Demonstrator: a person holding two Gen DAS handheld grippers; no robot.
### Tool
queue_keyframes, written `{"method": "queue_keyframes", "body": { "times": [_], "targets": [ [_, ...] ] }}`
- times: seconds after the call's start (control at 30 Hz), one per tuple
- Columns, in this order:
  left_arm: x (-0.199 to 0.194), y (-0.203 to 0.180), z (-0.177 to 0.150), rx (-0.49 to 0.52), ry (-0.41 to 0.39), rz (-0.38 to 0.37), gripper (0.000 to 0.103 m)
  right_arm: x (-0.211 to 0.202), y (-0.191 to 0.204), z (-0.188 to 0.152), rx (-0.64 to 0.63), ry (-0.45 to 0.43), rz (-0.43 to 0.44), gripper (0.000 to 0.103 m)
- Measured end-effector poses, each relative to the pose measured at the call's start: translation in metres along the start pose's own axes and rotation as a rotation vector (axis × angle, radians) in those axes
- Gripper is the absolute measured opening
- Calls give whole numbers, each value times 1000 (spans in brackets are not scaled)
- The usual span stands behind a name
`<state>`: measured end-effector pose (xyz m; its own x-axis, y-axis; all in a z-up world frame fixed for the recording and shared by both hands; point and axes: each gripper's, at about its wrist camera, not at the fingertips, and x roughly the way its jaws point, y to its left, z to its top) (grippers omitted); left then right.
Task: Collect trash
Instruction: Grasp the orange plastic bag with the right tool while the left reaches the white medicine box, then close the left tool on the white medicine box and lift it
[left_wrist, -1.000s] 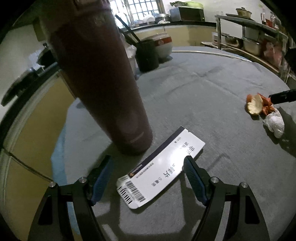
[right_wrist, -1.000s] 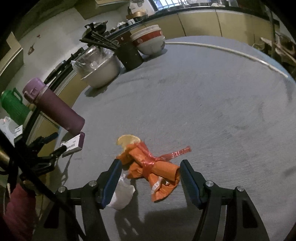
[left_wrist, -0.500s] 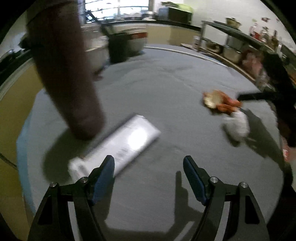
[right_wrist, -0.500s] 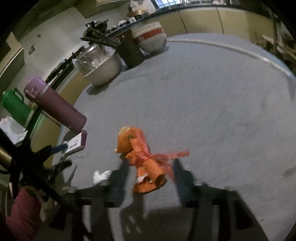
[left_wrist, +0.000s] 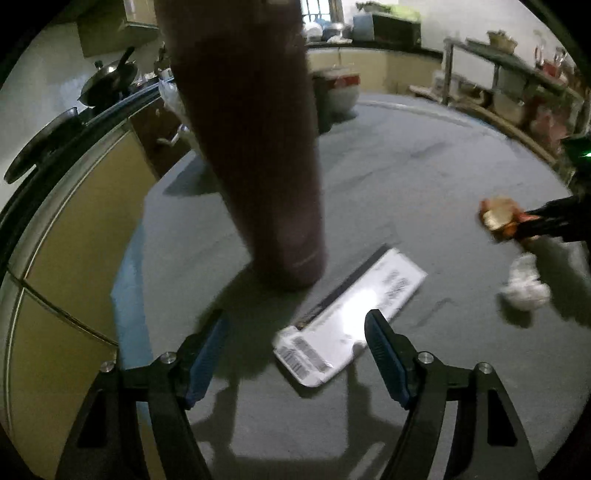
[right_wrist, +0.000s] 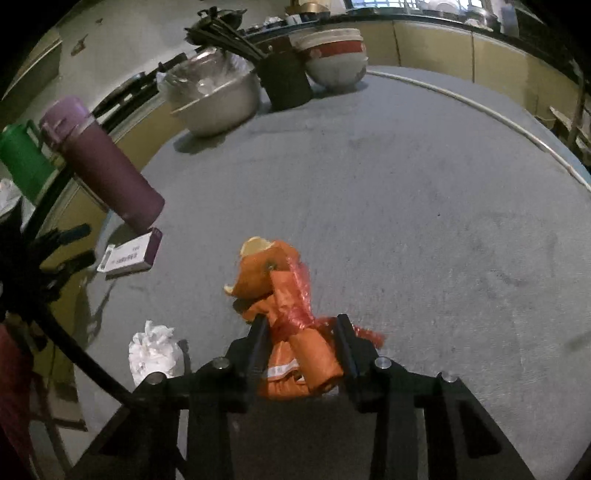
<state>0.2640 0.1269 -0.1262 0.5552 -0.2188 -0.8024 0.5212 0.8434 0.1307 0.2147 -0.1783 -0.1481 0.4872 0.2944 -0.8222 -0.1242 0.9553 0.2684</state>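
Observation:
An orange peel and red wrapper bundle (right_wrist: 280, 280) rests on the grey round table (right_wrist: 406, 184). My right gripper (right_wrist: 301, 325) is closing, and its pads press the bundle's lower part from both sides. In the left wrist view the same bundle (left_wrist: 498, 216) sits at the tip of the right gripper (left_wrist: 546, 221). A crumpled white tissue (right_wrist: 153, 350) lies loose to the left of it. A flat white box with a barcode (left_wrist: 351, 306) lies beside a purple bottle (left_wrist: 251, 147). My left gripper (left_wrist: 295, 317) hangs open above the box's near end.
A steel bowl (right_wrist: 218, 99), a black holder of chopsticks (right_wrist: 286, 81) and stacked bowls (right_wrist: 334, 55) stand at the table's far edge. A green jug (right_wrist: 22, 162) is behind the purple bottle (right_wrist: 103, 166). The table's left edge drops off close to the bottle.
My right gripper's jaws have closed in onto the orange bundle, which now bunches up between them. The left gripper swung aside and came back over the white box, still open.

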Motion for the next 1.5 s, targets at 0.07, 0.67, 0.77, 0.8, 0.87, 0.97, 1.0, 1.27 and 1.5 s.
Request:
{"method": "queue_keyframes", "body": {
  "times": [0.07,0.67,0.77,0.8,0.87,0.97,1.0,1.27,1.5],
  "targets": [
    [6,-6,6,32,-16,-15,76,-1,-2,-1,12,1,-1,36],
    [46,-30,5,68,68,-242,79,1,-6,-1,90,9,16,35],
    [38,-39,3,65,68,-287,79,-2,-9,-5,109,-8,30,34],
    [34,-45,2,75,71,-288,77,-4,-11,-7,114,-15,41,34],
    [28,-60,2,94,79,-288,72,-7,-14,-13,121,-36,63,29],
    [16,-80,0,105,93,-273,59,-15,-15,-26,127,-58,85,27],
    [13,-84,2,100,101,-271,55,-20,-15,-31,125,-66,85,27],
    [-7,-112,-5,19,93,-186,48,-68,-24,-71,154,-132,121,27],
    [-62,-118,-22,-83,-12,-103,48,-121,-42,-108,212,-216,150,27]
  ]
}}
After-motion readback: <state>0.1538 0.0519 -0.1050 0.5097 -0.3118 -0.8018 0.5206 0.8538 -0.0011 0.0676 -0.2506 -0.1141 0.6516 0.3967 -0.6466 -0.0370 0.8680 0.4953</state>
